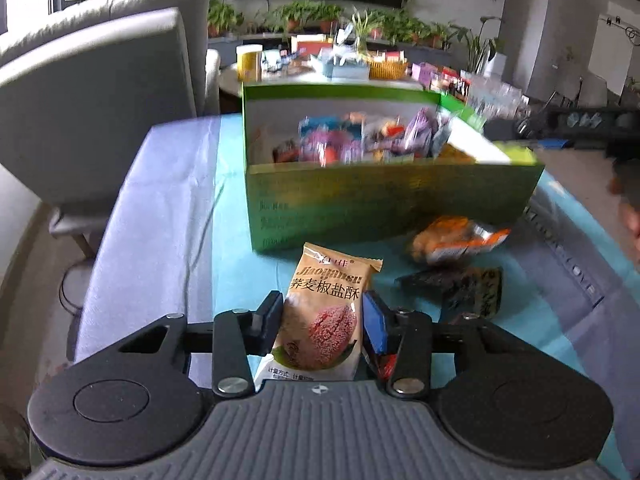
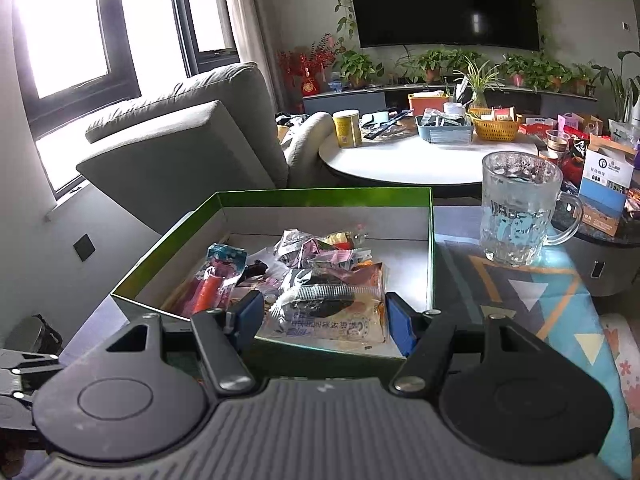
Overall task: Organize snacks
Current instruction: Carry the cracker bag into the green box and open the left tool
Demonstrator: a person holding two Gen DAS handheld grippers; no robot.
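Note:
My left gripper [image 1: 323,312] is shut on a tan snack packet [image 1: 328,300] with a pink biscuit picture, its pads pressing the packet's two sides just above the blue tablecloth. Behind it stands the open green box [image 1: 392,200], holding several wrapped snacks. An orange packet [image 1: 456,236] and a dark packet [image 1: 460,284] lie on the cloth to the right. In the right wrist view my right gripper [image 2: 324,316] is shut on a clear packet [image 2: 328,308] with a dark snack inside, held over the near wall of the green box [image 2: 320,194].
A glass mug [image 2: 516,216] stands on the cloth right of the box. A grey armchair [image 1: 92,92] is on the left. Behind is a round white table [image 2: 400,160] crowded with baskets and boxes. Part of a person [image 1: 628,200] shows at the right edge.

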